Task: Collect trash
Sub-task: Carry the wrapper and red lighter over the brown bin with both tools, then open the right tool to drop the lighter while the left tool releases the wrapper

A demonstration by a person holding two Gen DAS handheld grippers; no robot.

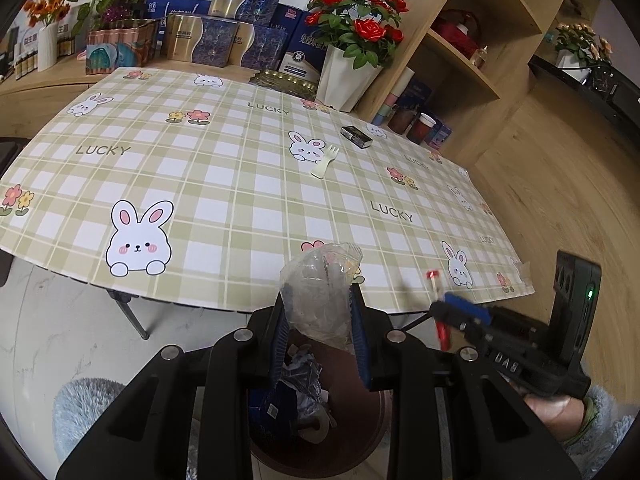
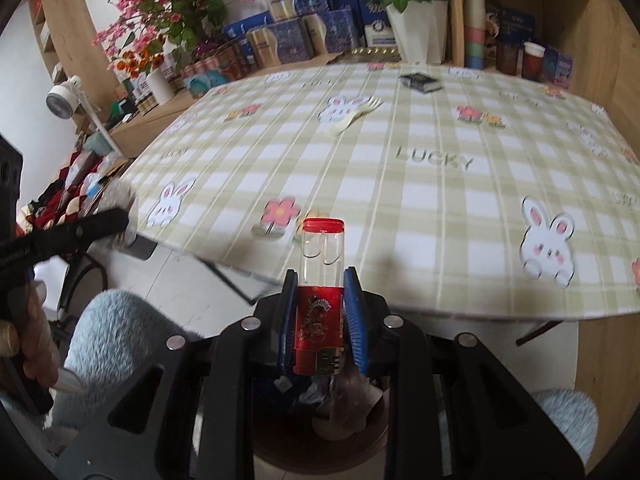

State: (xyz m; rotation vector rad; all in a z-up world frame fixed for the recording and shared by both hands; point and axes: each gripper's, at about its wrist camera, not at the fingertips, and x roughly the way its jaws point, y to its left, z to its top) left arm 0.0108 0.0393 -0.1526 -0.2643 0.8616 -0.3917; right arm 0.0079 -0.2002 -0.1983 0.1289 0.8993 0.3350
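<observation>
The drop-off step was in hand. A crumpled clear plastic bag (image 1: 320, 292) was clamped between the narrowed pads of the left gripper (image 1: 320, 328), and a red-and-clear lighter (image 2: 320, 300) was pinched upright in the right gripper (image 2: 320, 320), its jaws closed onto the red body. Both loads were held directly above the brown trash bin (image 1: 352, 432), which stood on the floor just off the near edge of the surface (image 1: 240, 184). Crumpled wrappers were already seen inside the bin, though their kind could not be told through the glare.

For the next move, each gripper would need to be opened over the bin's mouth so that its load falls inside. Beyond the bin, well up the surface, a pale plastic fork (image 1: 325, 162) and a small dark box (image 1: 356, 136) were left uncollected.
</observation>
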